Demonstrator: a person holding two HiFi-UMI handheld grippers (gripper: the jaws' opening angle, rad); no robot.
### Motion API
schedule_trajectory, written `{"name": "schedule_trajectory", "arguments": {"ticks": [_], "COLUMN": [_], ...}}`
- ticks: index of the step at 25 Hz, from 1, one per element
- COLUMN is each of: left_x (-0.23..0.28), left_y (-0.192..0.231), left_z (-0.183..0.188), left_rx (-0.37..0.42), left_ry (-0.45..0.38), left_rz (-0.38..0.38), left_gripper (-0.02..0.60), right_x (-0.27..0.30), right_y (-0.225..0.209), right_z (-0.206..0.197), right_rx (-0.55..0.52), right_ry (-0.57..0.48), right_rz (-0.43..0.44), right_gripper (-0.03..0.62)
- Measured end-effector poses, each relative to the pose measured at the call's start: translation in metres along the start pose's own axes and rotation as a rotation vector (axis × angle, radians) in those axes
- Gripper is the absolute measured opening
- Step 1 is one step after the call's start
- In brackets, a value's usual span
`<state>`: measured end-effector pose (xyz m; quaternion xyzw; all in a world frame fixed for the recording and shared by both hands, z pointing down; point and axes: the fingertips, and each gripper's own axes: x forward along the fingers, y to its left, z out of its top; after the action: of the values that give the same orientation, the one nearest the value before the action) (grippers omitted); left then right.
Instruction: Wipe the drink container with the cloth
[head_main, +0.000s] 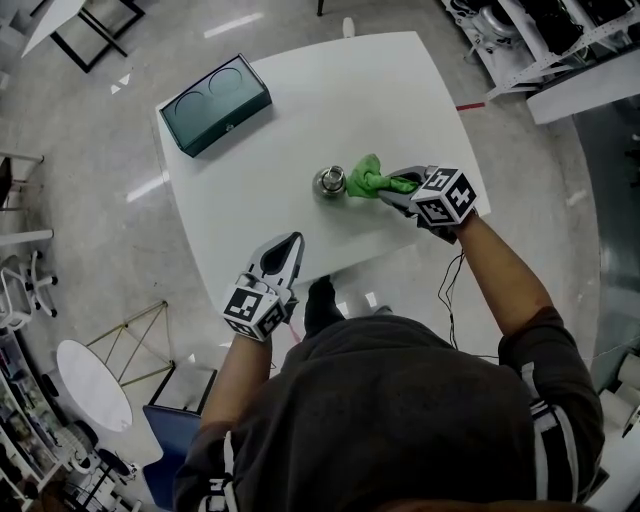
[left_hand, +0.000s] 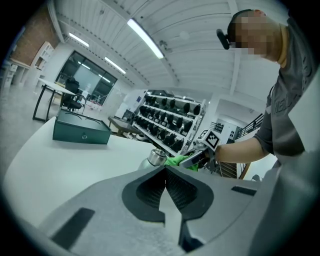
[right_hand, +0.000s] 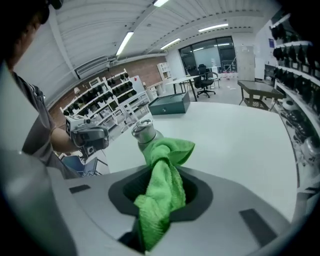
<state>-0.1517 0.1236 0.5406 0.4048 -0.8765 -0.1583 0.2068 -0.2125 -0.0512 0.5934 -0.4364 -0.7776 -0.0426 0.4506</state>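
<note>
Fingers of the right gripper closed on a green cloth. The cloth is bunched between them, one end hanging down past the pads, the other sticking out forward. That front end is pressed against the side of the bottle, just under its cap. From the head view the cloth sits right of the bottle, touching it. Bottle is steel-coloured, upright, screw cap on, standing near the middle of the white counter, a bit toward the near edge. Right gripper comes in from the right, low over the counter, marker cube facing up, forearm in a dark sleeve behind it.

Left gripper has its fingers shut together, pads meeting, nothing between them. It hangs over the near edge of the counter, well apart from the bottle, tips pointing toward it. In the left gripper view the bottle and the cloth show just above the finger tips, right gripper behind them.

Dark green box at the far left corner of the counter, two round outlines on its lid, lid closed. Same box shows far back in both gripper views. Rest of the counter top is bare white.

Person wears a dark grey top. Grey shiny floor around the counter. Shelves with dark objects in the background of the gripper views; office chairs and desks further back by a big window.
</note>
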Motion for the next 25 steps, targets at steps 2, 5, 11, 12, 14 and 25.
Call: {"name": "schedule_trajectory", "arguments": {"ticks": [2, 5, 11, 12, 14, 25], "left_x": [0.004, 0.015, 0.051, 0.059, 0.073, 0.151], "left_y": [-0.003, -0.013, -0.052, -0.058, -0.072, -0.187], "left_z": [0.003, 0.012, 0.044, 0.05, 0.061, 0.091], "left_rx": [0.011, 0.029, 0.091, 0.106, 0.13, 0.243], "left_ry": [0.001, 0.0, 0.001, 0.002, 0.005, 0.064], "left_rz": [-0.013, -0.037, -0.131, -0.154, -0.192, -0.478], "left_gripper": [0.005, 0.005, 0.005, 0.005, 0.005, 0.005], "right_x": [-0.01, -0.034, -0.102, -0.113, -0.137, -0.283], "right_y": [0.003, 0.004, -0.007, -0.011, -0.016, -0.024], "right_z": [0.007, 0.02, 0.026, 0.024, 0.019, -0.043], "right_rx": [0.024, 0.029, 0.056, 0.064, 0.079, 0.182], "right_ry": [-0.061, -0.158, -0.309, -0.329, -0.36, -0.551], "right_rz": [0.005, -0.01, -0.103, -0.123, -0.158, -0.423], "right_gripper": [0.08, 0.078, 0.08, 0.08, 0.08, 0.078]}}
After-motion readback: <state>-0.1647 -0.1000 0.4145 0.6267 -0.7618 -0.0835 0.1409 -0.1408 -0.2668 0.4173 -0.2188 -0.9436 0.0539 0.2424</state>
